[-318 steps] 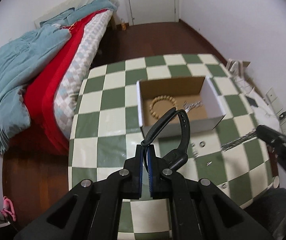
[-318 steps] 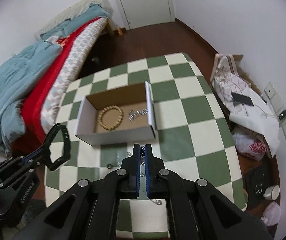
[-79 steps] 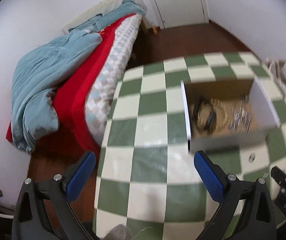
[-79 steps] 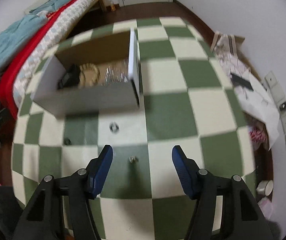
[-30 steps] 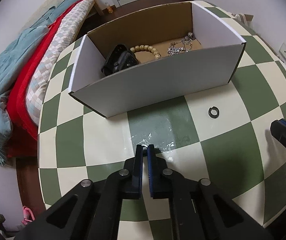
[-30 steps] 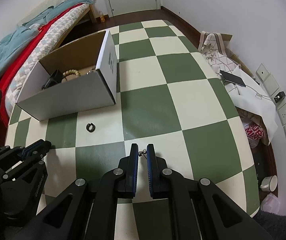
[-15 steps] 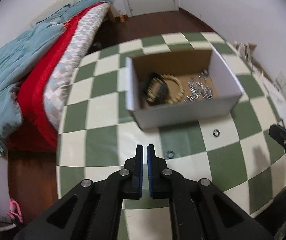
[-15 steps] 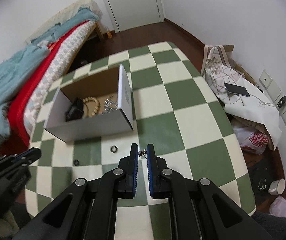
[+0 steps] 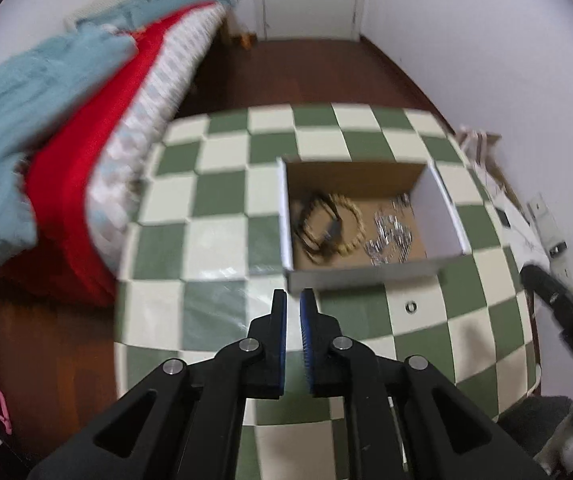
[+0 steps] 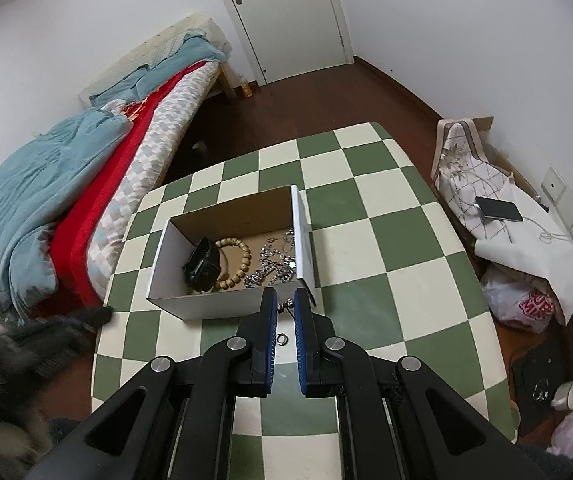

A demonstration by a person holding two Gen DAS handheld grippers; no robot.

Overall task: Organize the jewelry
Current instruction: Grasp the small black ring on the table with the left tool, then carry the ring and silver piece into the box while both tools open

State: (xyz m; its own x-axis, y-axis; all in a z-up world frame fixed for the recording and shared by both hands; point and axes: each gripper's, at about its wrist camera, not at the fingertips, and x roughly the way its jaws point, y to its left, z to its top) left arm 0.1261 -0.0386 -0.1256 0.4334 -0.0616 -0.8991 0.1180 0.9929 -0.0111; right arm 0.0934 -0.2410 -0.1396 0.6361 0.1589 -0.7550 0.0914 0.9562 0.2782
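Note:
A white cardboard box (image 10: 206, 304) (image 9: 366, 276) stands on the checked table. It holds a black watch (image 10: 202, 266) (image 9: 318, 224), a wooden bead bracelet (image 10: 238, 264) (image 9: 352, 232) and a silver chain (image 10: 274, 268) (image 9: 390, 232). My right gripper (image 10: 285, 306) hovers over the box's front wall, shut on a small silver jewelry piece (image 10: 285, 304) at its tips. A loose ring (image 10: 281, 338) (image 9: 409, 306) lies on the table below it. My left gripper (image 9: 292, 302) is shut just in front of the box, with nothing visible between its pads. The left wrist view is blurred.
A bed with red and blue bedding (image 10: 66, 184) runs along the table's left side. Bags and a phone (image 10: 498, 210) lie on the floor to the right. The table edge (image 10: 98, 344) is close to the blurred left gripper (image 10: 46, 332). The right gripper (image 9: 562, 316) shows at the left wrist view's right edge.
The right gripper has moved forward with its small piece, from the open table to the box's front wall. The left gripper has swung, shifting the box to the right of its view.

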